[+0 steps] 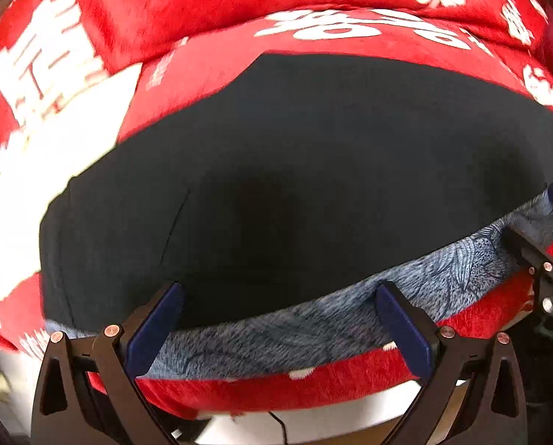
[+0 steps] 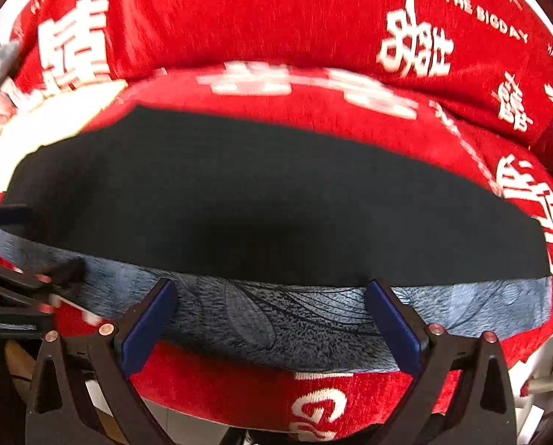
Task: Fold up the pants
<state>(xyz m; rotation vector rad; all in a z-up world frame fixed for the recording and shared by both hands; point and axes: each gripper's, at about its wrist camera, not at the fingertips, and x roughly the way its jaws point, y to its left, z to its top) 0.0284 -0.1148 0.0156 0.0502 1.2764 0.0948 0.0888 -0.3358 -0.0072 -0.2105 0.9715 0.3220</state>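
While the pants (image 2: 276, 200) lay flat, seemingly folded, I held both hand-held grippers (image 1: 280, 319) (image 2: 272, 315) wide, empty.

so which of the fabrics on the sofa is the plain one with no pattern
The dark pants. They are plain, while the blue-grey cloth beneath shows a leaf print and the red sofa cover carries white characters.

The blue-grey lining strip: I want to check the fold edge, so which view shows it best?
The right wrist view: the blue-grey lining strip runs nearly full width below the black pants. The left wrist view shows it slanted, its right end meeting the frame edge.
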